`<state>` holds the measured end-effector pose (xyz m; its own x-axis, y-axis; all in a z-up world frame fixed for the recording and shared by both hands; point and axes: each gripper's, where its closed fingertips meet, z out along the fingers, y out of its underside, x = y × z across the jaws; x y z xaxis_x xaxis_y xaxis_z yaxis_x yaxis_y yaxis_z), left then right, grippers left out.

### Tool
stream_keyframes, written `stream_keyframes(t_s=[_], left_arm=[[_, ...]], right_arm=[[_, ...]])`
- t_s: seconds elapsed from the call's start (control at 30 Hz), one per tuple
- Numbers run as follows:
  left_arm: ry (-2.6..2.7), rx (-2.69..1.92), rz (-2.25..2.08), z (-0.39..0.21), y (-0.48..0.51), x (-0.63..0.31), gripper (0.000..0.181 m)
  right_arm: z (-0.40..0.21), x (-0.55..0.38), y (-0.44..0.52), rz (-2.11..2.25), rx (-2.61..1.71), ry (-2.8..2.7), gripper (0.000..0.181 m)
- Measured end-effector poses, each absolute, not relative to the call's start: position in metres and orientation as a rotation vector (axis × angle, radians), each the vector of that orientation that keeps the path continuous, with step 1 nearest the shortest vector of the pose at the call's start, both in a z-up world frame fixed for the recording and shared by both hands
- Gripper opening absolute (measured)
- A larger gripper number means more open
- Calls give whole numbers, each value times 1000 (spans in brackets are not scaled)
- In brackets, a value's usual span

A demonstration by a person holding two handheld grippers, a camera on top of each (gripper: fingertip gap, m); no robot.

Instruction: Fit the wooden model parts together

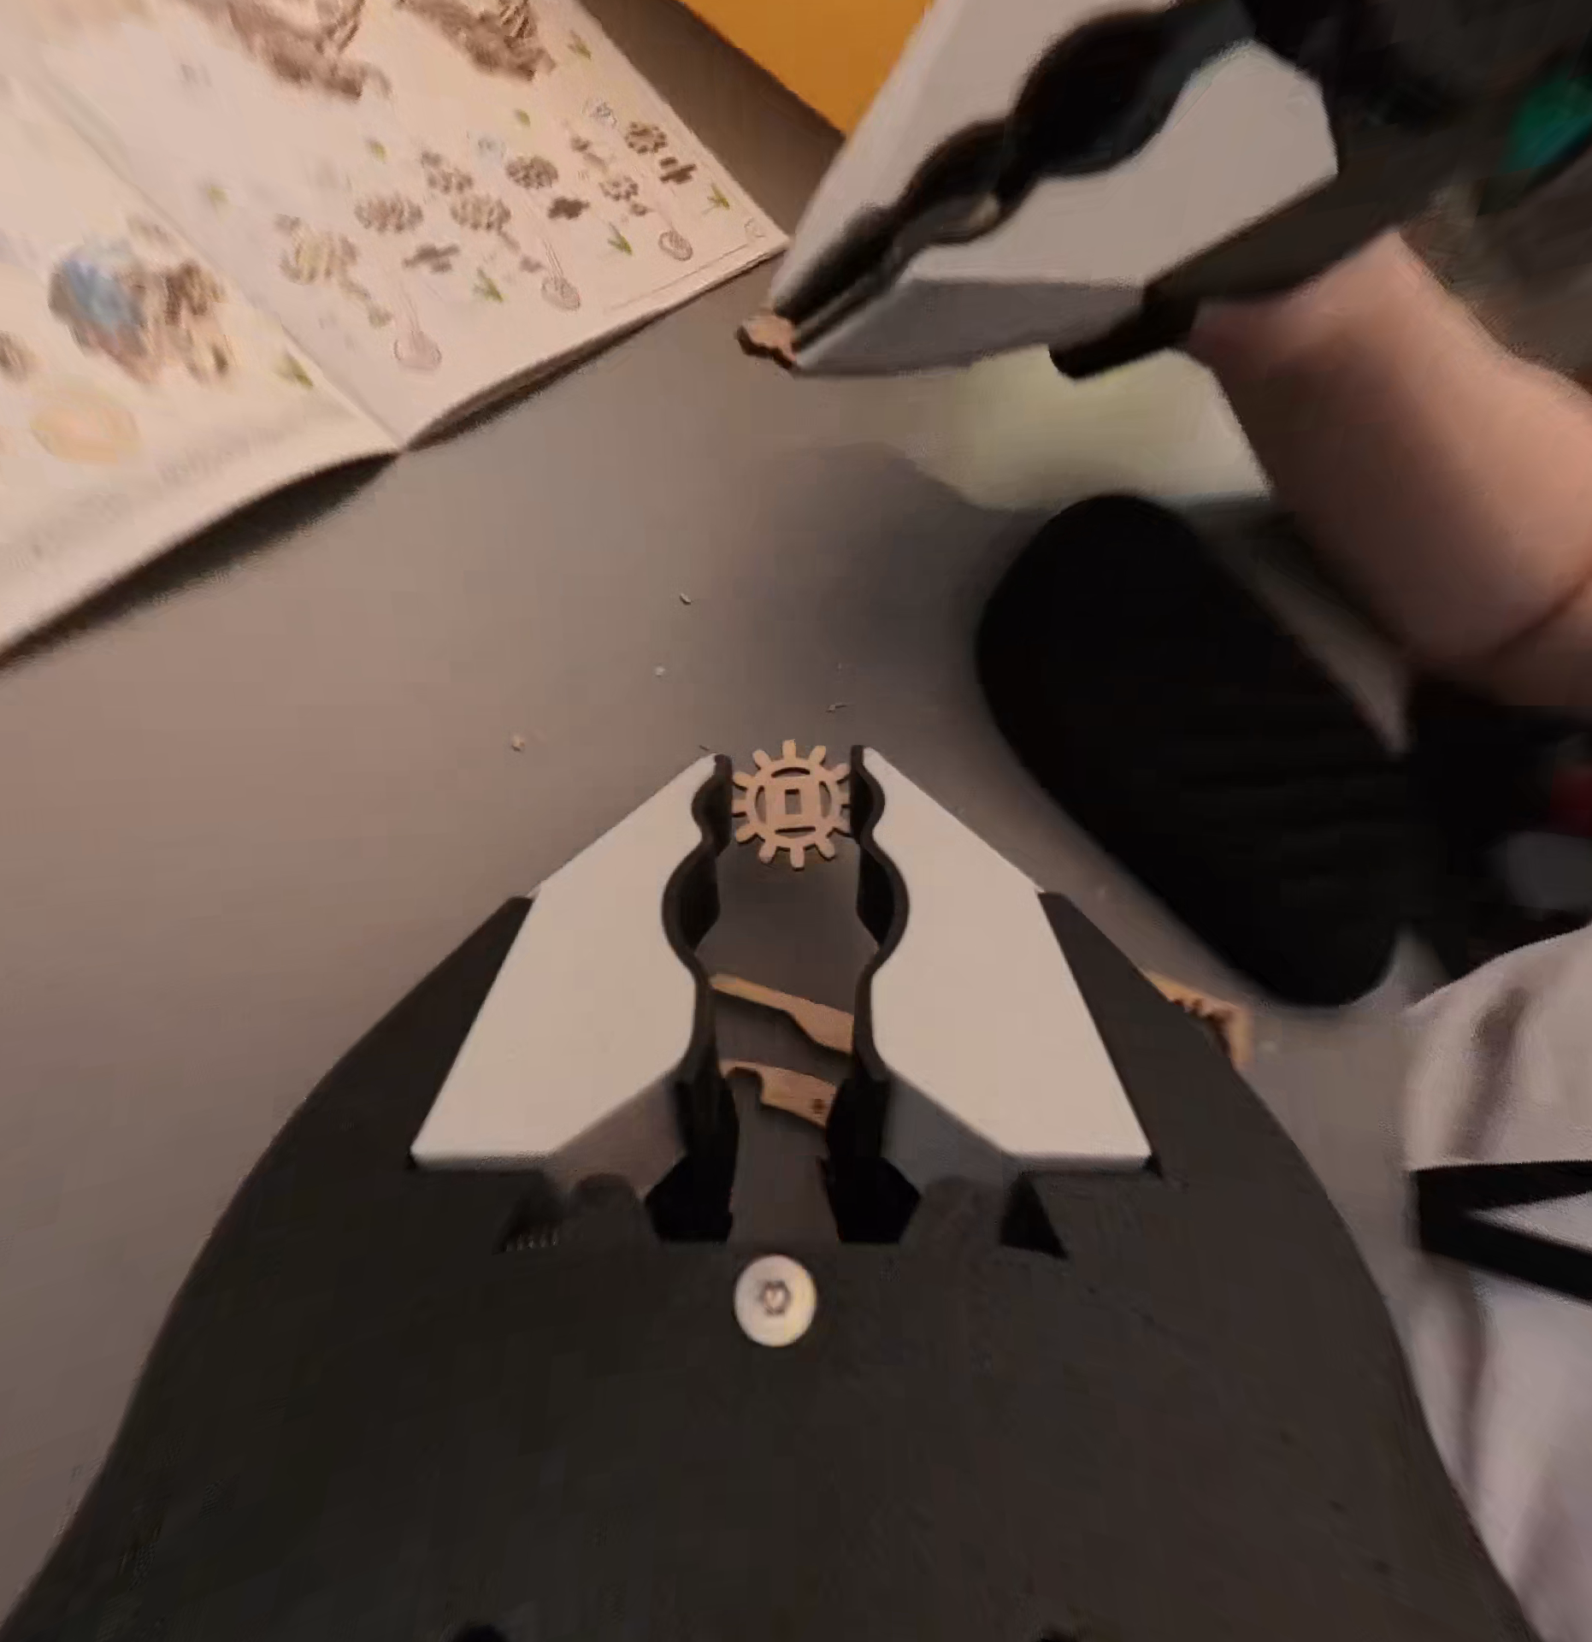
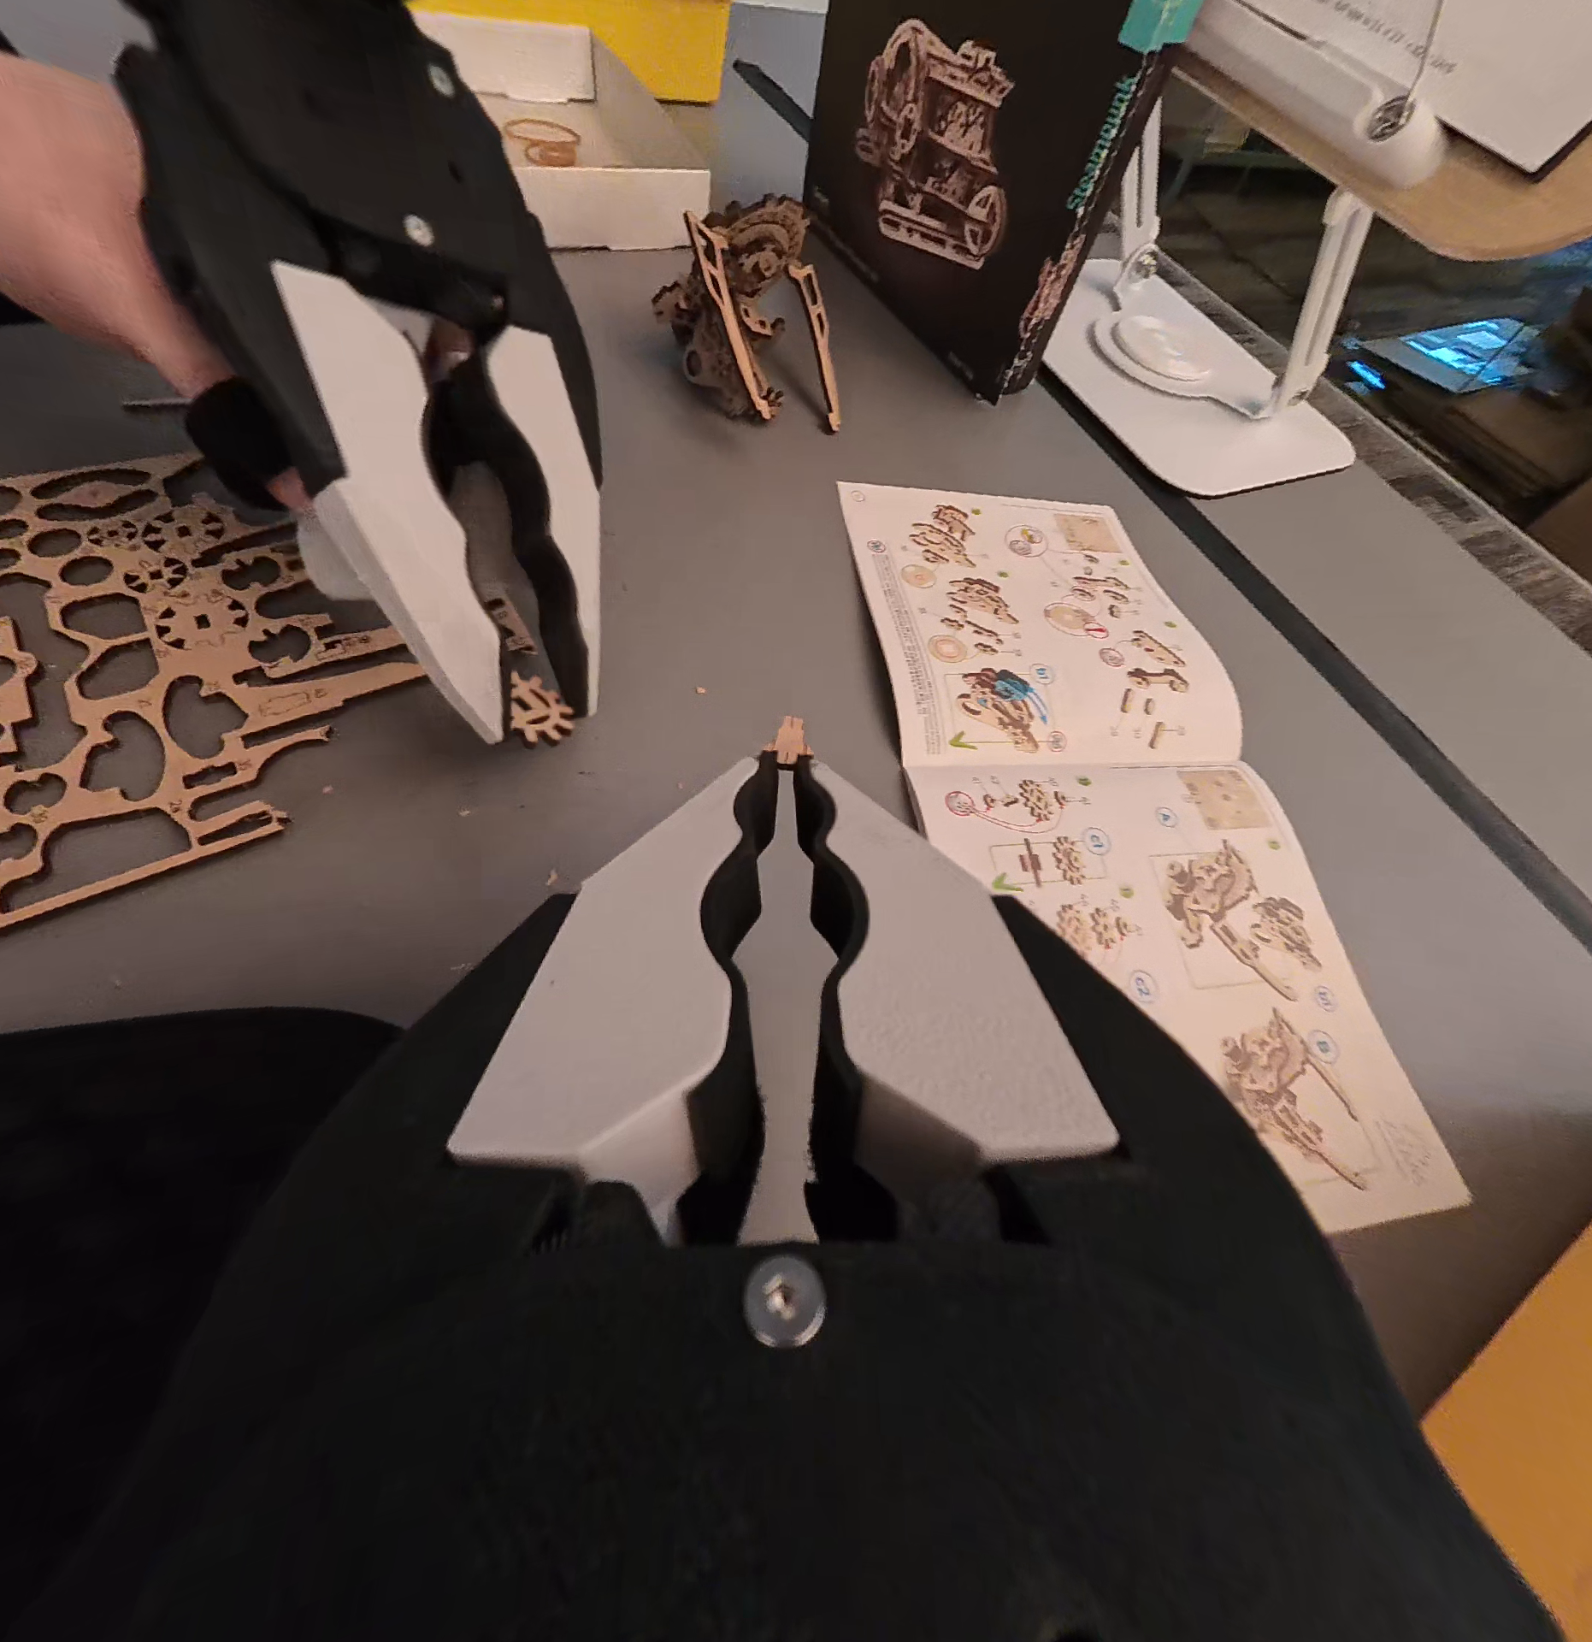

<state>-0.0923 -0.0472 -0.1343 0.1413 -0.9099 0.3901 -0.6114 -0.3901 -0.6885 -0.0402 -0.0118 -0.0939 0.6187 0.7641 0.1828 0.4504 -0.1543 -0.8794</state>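
My left gripper (image 1: 791, 782) is shut on a small wooden gear (image 1: 791, 804) with a square centre hole, held above the grey table. It also shows in the right wrist view (image 2: 539, 702), with the gear (image 2: 542, 708) at its tips. My right gripper (image 2: 788, 764) is shut on a small wooden peg (image 2: 790, 739) that sticks out past its tips. In the left wrist view the right gripper (image 1: 788, 333) is at the upper right, with the peg (image 1: 761, 338) at its tip. The two held parts are apart.
An open instruction booklet (image 2: 1086, 755) lies right of centre; it also shows in the left wrist view (image 1: 242, 267). A punched-out wooden sheet (image 2: 108, 675) lies at the left. A part-built wooden model (image 2: 748, 302), a dark box (image 2: 952, 178) and a white stand (image 2: 1219, 355) are at the back.
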Motion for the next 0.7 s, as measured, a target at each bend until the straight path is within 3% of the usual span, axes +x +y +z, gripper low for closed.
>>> stream_keyframes(t_s=[0.23, 0.7], left_arm=[[1711, -1804, -815, -148, -49, -93, 25], [1707, -1735, -850, -144, -50, -95, 30]], right_arm=[[-94, -30, -7, 328, -1807, -964, 2], [-100, -26, -5, 304, -1832, -969, 2]])
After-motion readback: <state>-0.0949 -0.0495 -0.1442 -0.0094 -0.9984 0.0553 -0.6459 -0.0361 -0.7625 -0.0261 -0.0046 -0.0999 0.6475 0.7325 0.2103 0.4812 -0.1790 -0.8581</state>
